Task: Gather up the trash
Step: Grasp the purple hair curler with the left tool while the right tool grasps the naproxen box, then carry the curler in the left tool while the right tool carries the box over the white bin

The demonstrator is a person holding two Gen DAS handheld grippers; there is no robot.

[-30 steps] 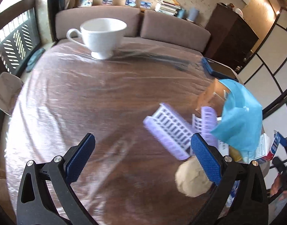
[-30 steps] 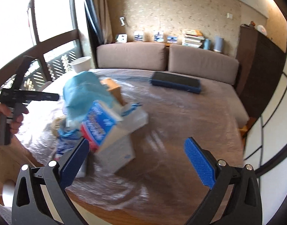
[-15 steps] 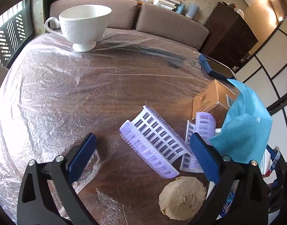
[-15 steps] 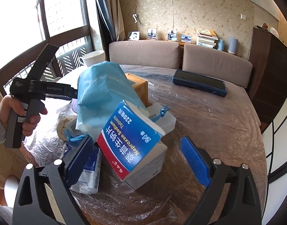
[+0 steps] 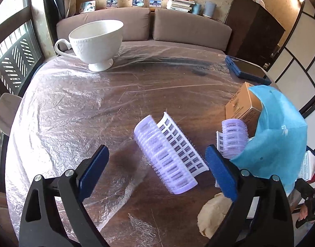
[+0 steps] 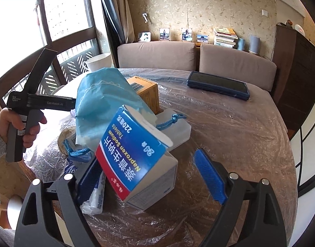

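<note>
Left wrist view: left gripper points down at a round wooden table covered in clear plastic film. Its jaws stand wide and have just been closing a little; nothing is gripped. A large lilac hair roller, split open along its length, lies on the film between the two blue pads, touching neither. A second, smaller lilac roller sits just beside the right pad, against a blue drawstring pouch. A tan cardboard box stands behind the pouch, partly covered by it. A beige crumpled wad lies near the table edge, partly hidden by the right finger. A white footed cup stands upright at the far side, well apart from the trash. A dark blue flat case lies at the far right edge.

Right wrist view: right gripper points down at the pile of trash. Its jaws are open and have just been closing. A blue and white medicine box, tilted, lies between the pads; the left pad is at or just beside its corner, the right pad stands clear of it, so no grip is made. A white wrapper lies under the left finger. The pouch leans over the medicine box, with the tan box behind it. A hand at the left holds the other gripper's handle.
</note>
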